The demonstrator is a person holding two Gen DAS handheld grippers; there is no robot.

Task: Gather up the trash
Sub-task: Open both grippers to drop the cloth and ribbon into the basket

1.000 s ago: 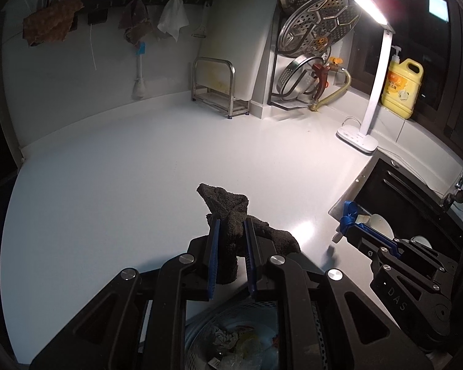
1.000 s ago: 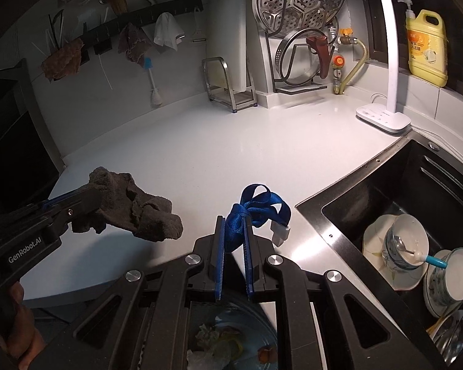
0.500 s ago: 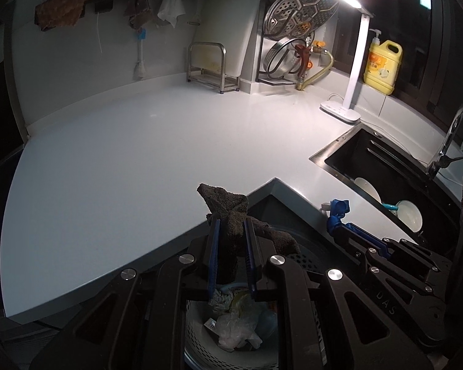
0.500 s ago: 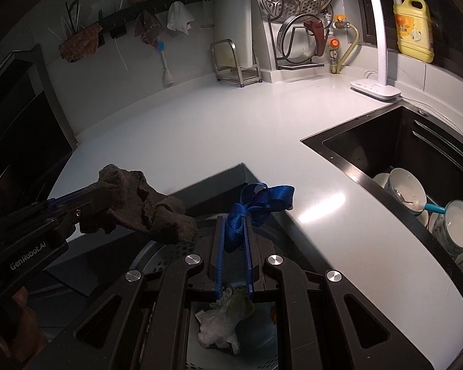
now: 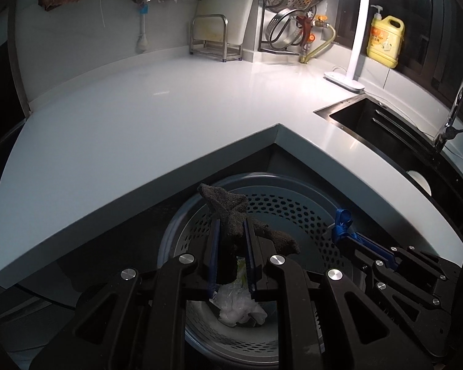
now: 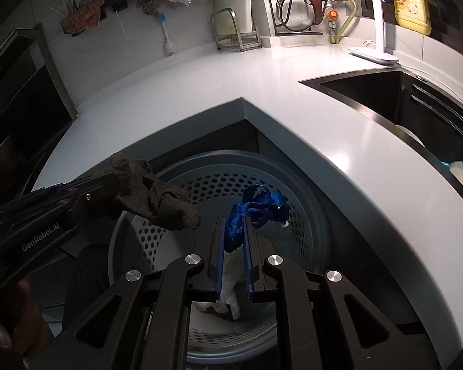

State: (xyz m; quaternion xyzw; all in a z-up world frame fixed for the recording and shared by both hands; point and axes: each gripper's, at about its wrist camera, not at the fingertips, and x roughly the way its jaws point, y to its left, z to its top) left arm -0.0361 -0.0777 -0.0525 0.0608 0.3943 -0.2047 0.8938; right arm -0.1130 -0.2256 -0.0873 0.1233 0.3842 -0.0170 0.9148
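Observation:
A dark grey rag (image 5: 230, 212) hangs crumpled in my left gripper (image 5: 231, 225), which is shut on it over a round perforated bin (image 5: 296, 209). In the right wrist view the same rag (image 6: 157, 197) and the left gripper (image 6: 108, 185) reach in from the left. My right gripper (image 6: 234, 222) is shut on a blue strap (image 6: 256, 206), also above the bin (image 6: 308, 215). The strap (image 5: 341, 225) and the right gripper (image 5: 339, 234) show at the right of the left wrist view. White plastic waste (image 5: 240, 305) lies at the bottom of the bin.
The bin stands below the inner corner of a pale L-shaped countertop (image 5: 139, 129). A dark sink (image 6: 401, 101) with dishes lies to the right. A desk lamp (image 5: 355, 30), a yellow detergent bottle (image 5: 385, 41), a metal rack (image 5: 216, 38) and steamer trays stand along the back wall.
Both grippers have drawn back from above the countertop and sunk, so each now hangs over the bin. The rag and the strap stay held as before.

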